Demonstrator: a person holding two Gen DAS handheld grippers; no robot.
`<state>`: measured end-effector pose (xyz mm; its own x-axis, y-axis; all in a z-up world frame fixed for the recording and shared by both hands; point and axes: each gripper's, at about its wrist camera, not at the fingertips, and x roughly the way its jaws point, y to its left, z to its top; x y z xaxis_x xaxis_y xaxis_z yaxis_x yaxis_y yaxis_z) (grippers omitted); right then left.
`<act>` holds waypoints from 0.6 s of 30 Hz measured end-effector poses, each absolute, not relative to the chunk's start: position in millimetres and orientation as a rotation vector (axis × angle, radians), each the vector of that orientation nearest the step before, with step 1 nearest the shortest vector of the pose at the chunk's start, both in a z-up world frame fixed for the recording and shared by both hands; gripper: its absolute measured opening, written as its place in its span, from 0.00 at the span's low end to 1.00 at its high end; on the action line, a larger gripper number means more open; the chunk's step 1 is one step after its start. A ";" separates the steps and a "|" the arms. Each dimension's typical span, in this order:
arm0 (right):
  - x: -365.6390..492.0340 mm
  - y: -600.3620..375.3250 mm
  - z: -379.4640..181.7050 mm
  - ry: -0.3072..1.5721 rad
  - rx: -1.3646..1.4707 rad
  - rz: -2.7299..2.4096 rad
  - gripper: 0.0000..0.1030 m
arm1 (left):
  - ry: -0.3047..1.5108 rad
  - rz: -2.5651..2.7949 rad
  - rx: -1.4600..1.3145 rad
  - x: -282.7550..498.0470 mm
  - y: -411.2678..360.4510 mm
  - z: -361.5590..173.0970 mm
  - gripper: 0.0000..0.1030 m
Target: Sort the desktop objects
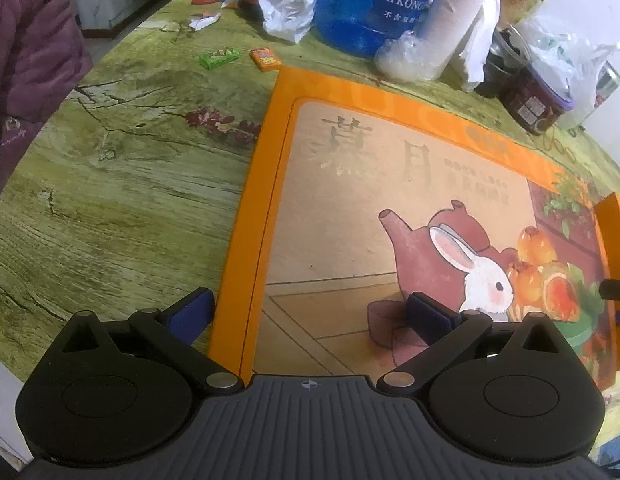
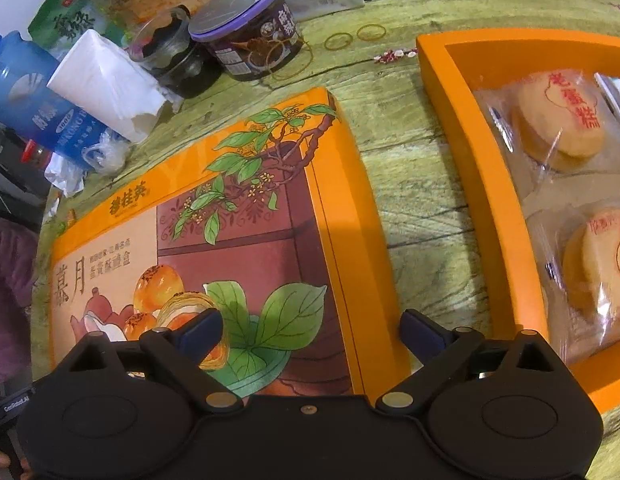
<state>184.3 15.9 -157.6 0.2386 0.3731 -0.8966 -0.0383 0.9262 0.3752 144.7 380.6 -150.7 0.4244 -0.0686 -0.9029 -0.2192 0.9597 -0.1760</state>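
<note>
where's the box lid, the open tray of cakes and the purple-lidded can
box lid (image 2: 229,248): right wrist view, middle of its printed top
open tray (image 2: 462,128): right wrist view, left orange wall
purple-lidded can (image 2: 249,36): right wrist view, side label

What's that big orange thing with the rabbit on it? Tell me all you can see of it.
The lid looks like the cardboard cover of a pastry gift box: an orange border around a picture of a white rabbit, a teapot, pastries and a leafy branch, plus Chinese lettering. It lies flat, picture up, on the green table, beside the open orange box of wrapped cakes. The left claw straddles one side edge and the right claw the opposite one, both open.
</note>
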 end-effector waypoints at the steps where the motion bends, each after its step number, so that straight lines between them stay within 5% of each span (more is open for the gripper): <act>1: 182.7 15.0 -157.6 1.307 0.308 0.289 0.94 | 1.132 0.099 -0.286 144.4 381.2 -150.7 1.00; 18: 130.9 1.2 -156.2 1.351 0.351 0.271 0.94 | 1.122 0.096 -0.256 132.1 384.5 -151.6 1.00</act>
<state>130.9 1.2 -156.2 0.2001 0.3883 -0.8996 0.0113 0.9172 0.3984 132.1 384.5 -151.6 0.4335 -0.0523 -0.8996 -0.2040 0.9667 -0.1545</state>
